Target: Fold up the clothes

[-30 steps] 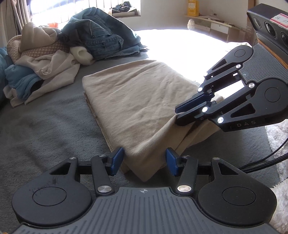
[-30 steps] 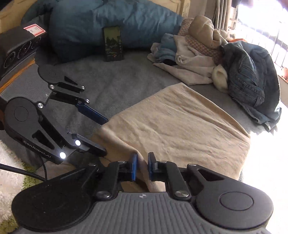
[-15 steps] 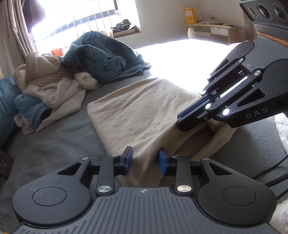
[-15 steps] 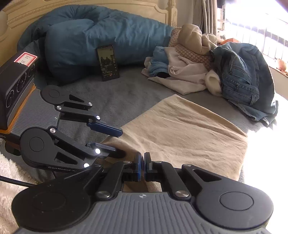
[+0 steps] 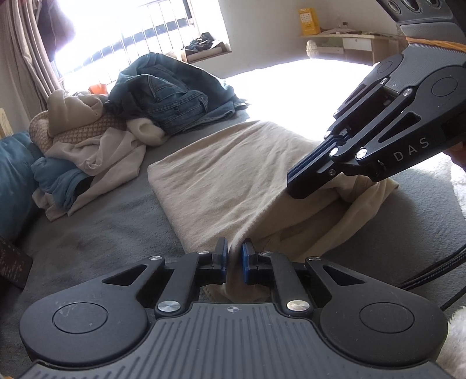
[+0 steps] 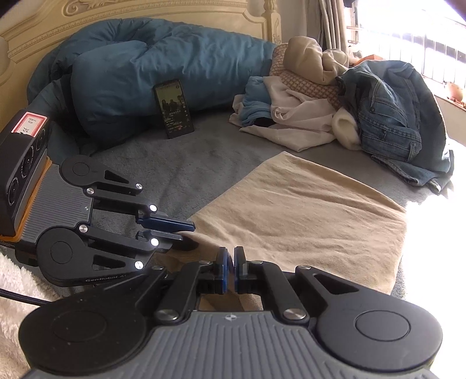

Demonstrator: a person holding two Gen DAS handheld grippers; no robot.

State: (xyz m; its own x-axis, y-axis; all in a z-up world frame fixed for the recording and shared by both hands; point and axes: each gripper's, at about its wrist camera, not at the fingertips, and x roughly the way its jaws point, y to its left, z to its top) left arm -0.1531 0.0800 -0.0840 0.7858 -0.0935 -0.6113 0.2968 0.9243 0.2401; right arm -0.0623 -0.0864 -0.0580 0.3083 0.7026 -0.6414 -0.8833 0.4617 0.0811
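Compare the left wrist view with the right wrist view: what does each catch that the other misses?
Left wrist only: a yellow box above a far shelf, and clutter on the windowsill.
Right wrist only: an upright phone and the carved headboard.
Both: the beige garment, the clothes pile topped with jeans, the left hand-held gripper with jaws closing on the garment's edge, and the right hand-held gripper with jaws opening, cloth between them.
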